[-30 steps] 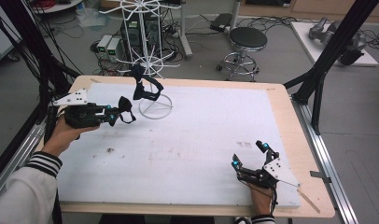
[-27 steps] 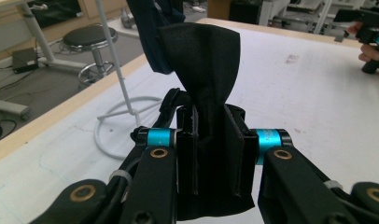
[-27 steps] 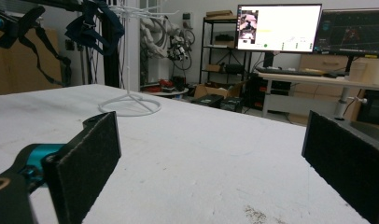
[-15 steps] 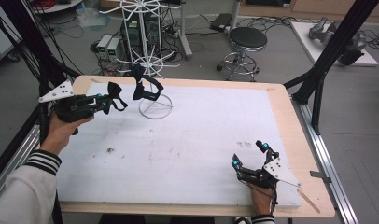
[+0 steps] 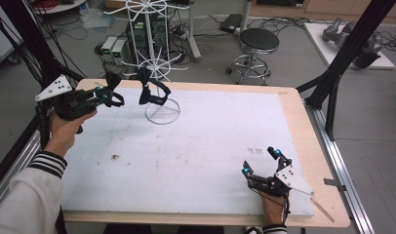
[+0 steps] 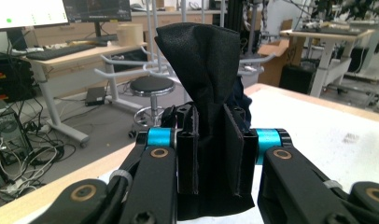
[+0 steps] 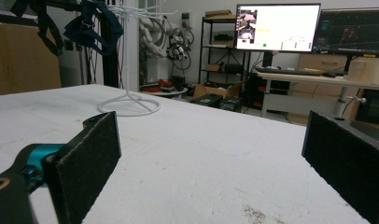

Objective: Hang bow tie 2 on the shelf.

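My left gripper [image 5: 111, 95] hangs above the table's far left corner, shut on a black cloth piece [image 6: 210, 70] that stands up between its pads. The same cloth piece [image 5: 113, 81] pokes out of the fingertips, just left of the white wire rack [image 5: 148, 53]. Another black cloth item [image 5: 152, 92] hangs on a low arm of that rack, above its ring base [image 5: 162, 116]. At the near right my right gripper [image 5: 259, 161] rests on the white table top [image 5: 210, 141], open, with nothing between its pads [image 7: 92, 149]. Ahead of it, farther off, are the rack's base [image 7: 128, 106] and the hanging cloth [image 7: 92, 25].
A black stool [image 5: 258, 41] and power strips [image 5: 113, 48] sit on the floor beyond the far edge. Black frame struts [image 5: 342, 63] rise at the right corner and along the left side. Desks with monitors [image 7: 276, 28] stand behind.
The left hand has lifted the black cloth piece up and a little to the left, away from the rack's base. The right gripper has stayed put.
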Motion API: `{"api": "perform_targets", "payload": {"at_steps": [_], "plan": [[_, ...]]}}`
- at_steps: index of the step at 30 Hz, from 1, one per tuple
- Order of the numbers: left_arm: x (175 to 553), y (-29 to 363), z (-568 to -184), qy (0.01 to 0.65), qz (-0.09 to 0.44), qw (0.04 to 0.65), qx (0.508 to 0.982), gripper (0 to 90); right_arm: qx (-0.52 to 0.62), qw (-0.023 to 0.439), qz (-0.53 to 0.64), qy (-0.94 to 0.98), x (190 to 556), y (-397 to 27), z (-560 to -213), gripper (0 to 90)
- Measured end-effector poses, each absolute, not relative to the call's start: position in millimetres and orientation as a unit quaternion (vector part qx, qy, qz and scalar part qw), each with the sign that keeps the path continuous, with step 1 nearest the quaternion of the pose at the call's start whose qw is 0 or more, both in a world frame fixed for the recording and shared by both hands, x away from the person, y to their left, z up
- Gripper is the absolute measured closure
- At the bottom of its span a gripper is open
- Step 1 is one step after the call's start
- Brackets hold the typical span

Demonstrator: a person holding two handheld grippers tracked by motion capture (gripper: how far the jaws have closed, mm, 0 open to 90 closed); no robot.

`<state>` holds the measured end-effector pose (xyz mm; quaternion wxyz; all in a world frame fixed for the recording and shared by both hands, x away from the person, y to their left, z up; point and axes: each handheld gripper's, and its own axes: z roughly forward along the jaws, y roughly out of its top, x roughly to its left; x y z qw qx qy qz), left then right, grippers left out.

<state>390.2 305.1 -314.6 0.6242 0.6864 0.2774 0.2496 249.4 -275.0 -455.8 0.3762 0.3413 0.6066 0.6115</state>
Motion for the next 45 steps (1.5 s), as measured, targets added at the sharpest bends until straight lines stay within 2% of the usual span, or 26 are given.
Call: {"api": "perform_targets", "payload": {"at_steps": [24,45], "plan": [[403.1,299.0,-289.4,0.28,0.25,0.634,0.676,76.2,0.342,0.374,0.613,0.607,249.2,-275.0,-455.9,3.7],[415.1,288.9,-274.6,0.286,0.275,0.63,0.667,76.2,0.341,0.374,0.613,0.607,248.8,-274.7,-455.8,3.7]]}}
